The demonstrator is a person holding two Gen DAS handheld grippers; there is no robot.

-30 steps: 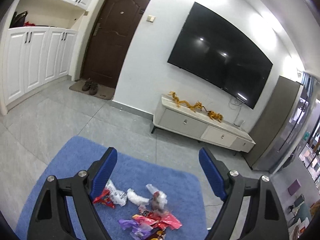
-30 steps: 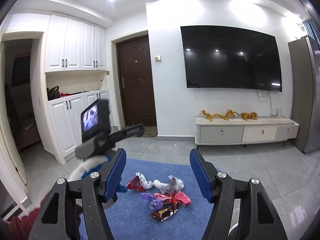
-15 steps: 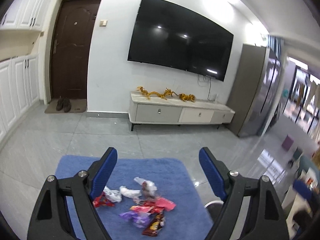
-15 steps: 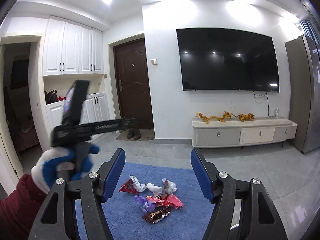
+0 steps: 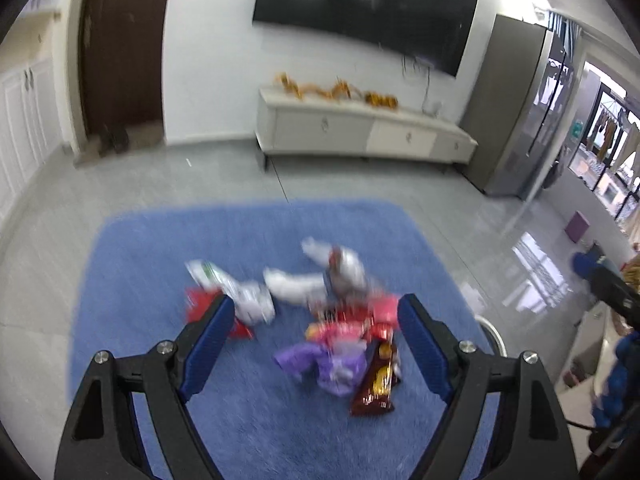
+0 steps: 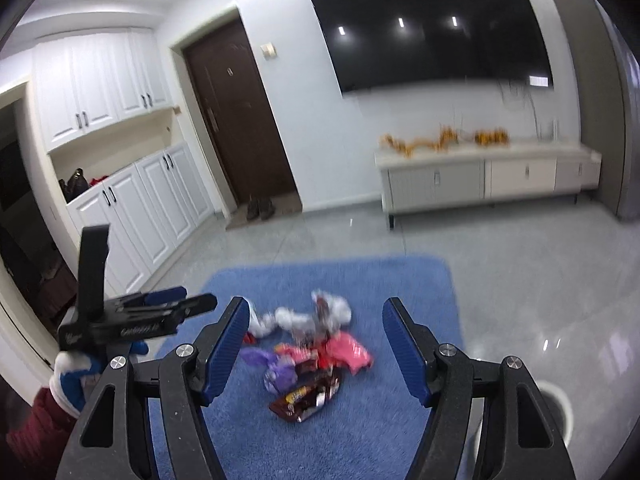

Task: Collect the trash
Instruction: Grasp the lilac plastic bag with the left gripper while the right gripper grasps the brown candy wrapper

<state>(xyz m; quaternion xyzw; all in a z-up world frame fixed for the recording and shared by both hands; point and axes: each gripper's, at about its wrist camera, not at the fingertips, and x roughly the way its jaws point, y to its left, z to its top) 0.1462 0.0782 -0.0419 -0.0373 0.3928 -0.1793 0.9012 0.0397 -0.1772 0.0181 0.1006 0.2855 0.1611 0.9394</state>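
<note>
While nothing is yet collected, I hold both grippers above the trash pile [image 5: 332, 320].
Left gripper [image 5: 316, 344] and right gripper [image 6: 316, 346] jaws open, empty; wrappers lie on the blue rug [image 5: 160, 248].

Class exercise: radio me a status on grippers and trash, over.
Left gripper and right gripper open, empty. Wrappers piled on rug, untouched. Nothing in the way.

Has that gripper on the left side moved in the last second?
Yes. The left gripper has tipped downward toward the trash pile; the TV slid to the view's top, and the blue rug fills more.
</note>
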